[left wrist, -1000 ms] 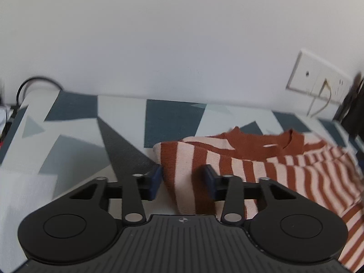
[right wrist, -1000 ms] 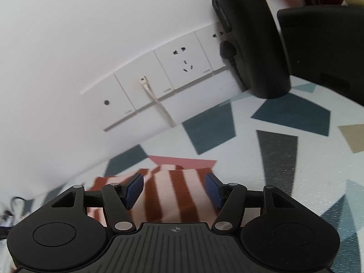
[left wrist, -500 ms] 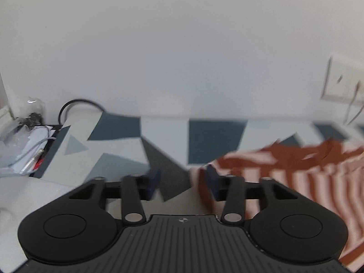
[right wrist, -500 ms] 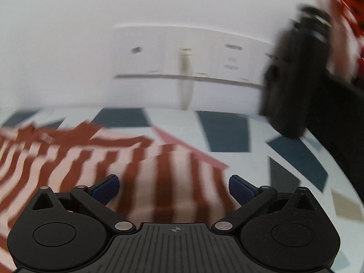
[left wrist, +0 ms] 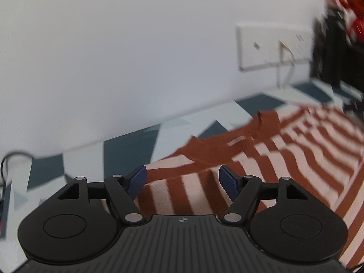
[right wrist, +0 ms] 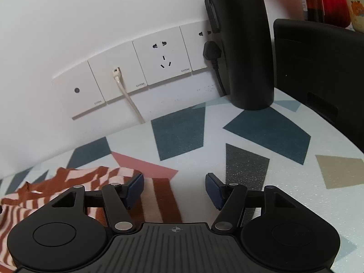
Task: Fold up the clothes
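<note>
A rust-and-pink striped knit top [left wrist: 284, 150] lies on the patterned table, its rust collar toward the wall. In the left wrist view my left gripper [left wrist: 182, 179] is open and empty, its blue pads above the top's left shoulder edge. In the right wrist view the top [right wrist: 75, 179] lies at the lower left. My right gripper [right wrist: 174, 190] is open and empty over the top's right edge; its left pad is over the fabric and its right pad over bare table.
The table [right wrist: 261, 159] has a geometric cover and meets a white wall with a row of sockets [right wrist: 136, 72] and a white cable [right wrist: 127, 95]. A black bottle [right wrist: 241, 41] and a black box [right wrist: 323, 72] stand at the right. A black cable [left wrist: 9, 161] lies far left.
Both grippers have swung sideways over the top and both views shifted. The left gripper's jaws have opened wider. The right gripper has moved right, to the top's right edge.
</note>
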`<action>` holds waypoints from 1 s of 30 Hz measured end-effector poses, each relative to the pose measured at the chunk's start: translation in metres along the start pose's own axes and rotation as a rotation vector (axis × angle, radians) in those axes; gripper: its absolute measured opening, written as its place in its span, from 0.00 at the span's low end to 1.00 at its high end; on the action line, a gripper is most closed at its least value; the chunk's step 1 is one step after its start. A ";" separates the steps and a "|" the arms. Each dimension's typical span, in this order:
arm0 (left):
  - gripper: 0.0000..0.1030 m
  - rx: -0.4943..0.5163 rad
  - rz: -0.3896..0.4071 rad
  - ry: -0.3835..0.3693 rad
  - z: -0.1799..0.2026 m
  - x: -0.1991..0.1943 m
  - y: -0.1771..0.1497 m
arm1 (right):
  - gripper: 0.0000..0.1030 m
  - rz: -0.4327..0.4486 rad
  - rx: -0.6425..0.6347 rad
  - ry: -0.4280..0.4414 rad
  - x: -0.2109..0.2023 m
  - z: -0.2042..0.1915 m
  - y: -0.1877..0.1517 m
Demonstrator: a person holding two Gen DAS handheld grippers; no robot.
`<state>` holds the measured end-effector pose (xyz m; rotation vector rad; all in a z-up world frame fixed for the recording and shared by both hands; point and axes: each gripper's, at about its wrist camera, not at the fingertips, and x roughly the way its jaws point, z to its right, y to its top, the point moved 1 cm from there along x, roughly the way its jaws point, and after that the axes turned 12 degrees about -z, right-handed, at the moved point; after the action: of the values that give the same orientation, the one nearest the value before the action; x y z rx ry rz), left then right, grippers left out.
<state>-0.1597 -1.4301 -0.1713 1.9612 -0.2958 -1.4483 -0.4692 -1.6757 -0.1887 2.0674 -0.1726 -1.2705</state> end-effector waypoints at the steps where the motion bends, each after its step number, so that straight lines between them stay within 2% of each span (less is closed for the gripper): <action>1: 0.70 0.013 -0.009 0.001 0.002 0.003 0.000 | 0.62 -0.010 -0.011 0.003 0.002 -0.002 -0.001; 2: 0.70 0.026 -0.018 0.002 0.004 0.006 -0.001 | 0.67 -0.020 -0.024 0.009 0.003 -0.006 -0.001; 5: 0.69 0.006 -0.012 -0.018 0.003 0.010 -0.005 | 0.68 -0.024 -0.068 0.006 0.003 -0.016 -0.003; 7: 0.50 -0.031 0.002 -0.048 0.000 0.010 -0.008 | 0.67 -0.020 -0.094 -0.001 0.002 -0.021 -0.004; 8: 0.28 -0.049 0.008 -0.054 -0.002 0.008 -0.009 | 0.59 -0.022 -0.103 0.001 0.002 -0.023 -0.005; 9: 0.18 -0.071 0.015 -0.049 -0.004 0.006 -0.010 | 0.49 -0.028 -0.111 0.012 0.003 -0.023 -0.005; 10: 0.16 -0.091 0.022 -0.047 -0.007 0.004 -0.011 | 0.24 -0.036 -0.114 0.024 0.003 -0.024 -0.005; 11: 0.13 -0.109 0.031 -0.058 -0.009 0.002 -0.012 | 0.04 -0.039 -0.111 0.025 0.003 -0.024 -0.005; 19: 0.09 -0.185 0.099 -0.038 -0.013 0.001 -0.021 | 0.03 0.138 -0.013 0.100 -0.033 -0.007 0.002; 25: 0.07 -0.235 0.177 -0.011 -0.021 -0.014 -0.017 | 0.03 0.183 0.030 0.145 -0.042 0.000 0.003; 29: 0.08 -0.235 0.139 -0.030 -0.022 -0.009 -0.016 | 0.03 0.230 -0.007 0.113 -0.045 -0.006 0.003; 30: 0.13 -0.238 0.127 -0.032 -0.023 -0.007 -0.017 | 0.03 0.211 -0.025 0.086 -0.041 -0.008 0.003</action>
<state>-0.1445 -1.4047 -0.1730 1.7004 -0.2449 -1.3674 -0.4827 -1.6557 -0.1548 2.0188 -0.3247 -1.0491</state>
